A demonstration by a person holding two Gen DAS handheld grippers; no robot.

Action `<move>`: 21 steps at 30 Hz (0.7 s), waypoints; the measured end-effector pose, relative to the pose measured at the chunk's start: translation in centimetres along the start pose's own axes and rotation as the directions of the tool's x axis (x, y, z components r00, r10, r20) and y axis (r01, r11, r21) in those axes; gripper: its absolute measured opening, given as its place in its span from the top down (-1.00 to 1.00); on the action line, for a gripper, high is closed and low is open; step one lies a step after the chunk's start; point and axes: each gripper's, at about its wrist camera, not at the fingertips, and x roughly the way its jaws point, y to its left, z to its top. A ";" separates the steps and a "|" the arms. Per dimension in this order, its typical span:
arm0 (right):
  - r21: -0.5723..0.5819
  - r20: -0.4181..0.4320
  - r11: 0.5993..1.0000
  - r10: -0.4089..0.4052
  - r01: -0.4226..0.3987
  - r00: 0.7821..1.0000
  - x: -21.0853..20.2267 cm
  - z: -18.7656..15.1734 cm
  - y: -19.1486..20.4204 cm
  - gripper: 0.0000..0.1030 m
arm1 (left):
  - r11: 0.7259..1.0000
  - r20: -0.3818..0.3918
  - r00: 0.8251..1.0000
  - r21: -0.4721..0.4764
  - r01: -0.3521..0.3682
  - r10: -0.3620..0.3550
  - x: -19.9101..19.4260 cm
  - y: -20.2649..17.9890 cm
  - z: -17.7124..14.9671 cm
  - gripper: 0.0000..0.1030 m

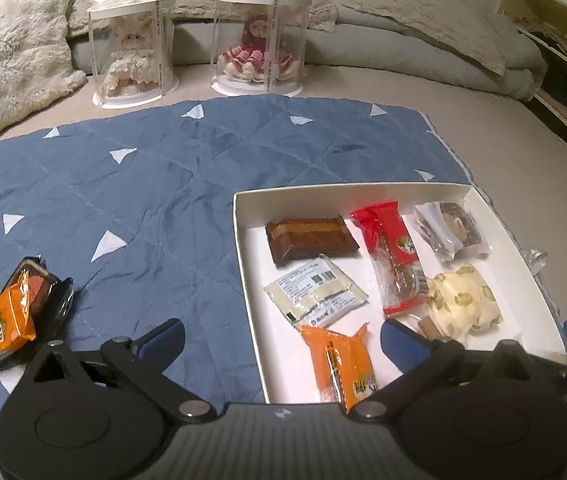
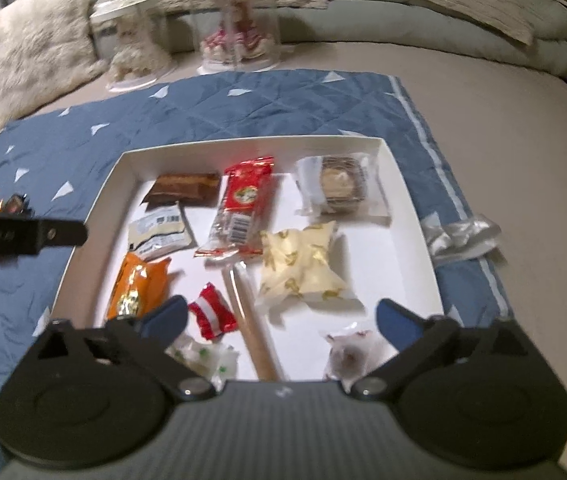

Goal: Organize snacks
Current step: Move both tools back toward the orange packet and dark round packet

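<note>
Since both grippers, left [image 1: 281,334] and right [image 2: 279,316], gape with nothing between the jaws, snacks lie loose inside the box [image 2: 407,200]; one orange pack [image 1: 7,320] sits left of the box, likely next.

**Open quilt to the left, crowded box to the right**

My left side has bare blue quilt [image 1: 163,184] from the white box [image 1: 243,264] wall out to the orange snack packs [image 1: 11,320]. Inside the box, wrappers crowd the floor; the widest bare patch lies along its right wall [image 2: 407,248]. Two clear doll cases [image 1: 261,40] block the quilt's far edge.
</note>
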 end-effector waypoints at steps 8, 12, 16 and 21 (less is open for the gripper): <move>0.043 -0.010 0.998 -0.041 0.041 0.999 -0.2 -0.4 -0.1 -0.99 | 1.000 -0.005 1.000 0.015 0.000 0.000 -1.1 0.4 -0.7 -1.00; 0.078 -0.010 0.996 -0.039 0.039 0.999 -0.1 -0.5 -0.3 -0.99 | 1.000 -0.003 1.000 0.024 0.003 -0.003 -1.8 0.8 -1.0 -1.00; 0.068 0.001 0.995 -0.067 0.067 0.998 0.2 -0.4 0.1 -0.99 | 1.000 0.006 1.000 0.024 -0.009 0.009 -2.6 1.6 -1.5 -1.00; 0.076 0.009 0.996 -0.058 0.057 0.998 0.8 0.5 1.5 -0.99 | 0.999 0.015 0.999 -0.003 -0.034 0.034 -3.7 3.8 -2.0 -1.00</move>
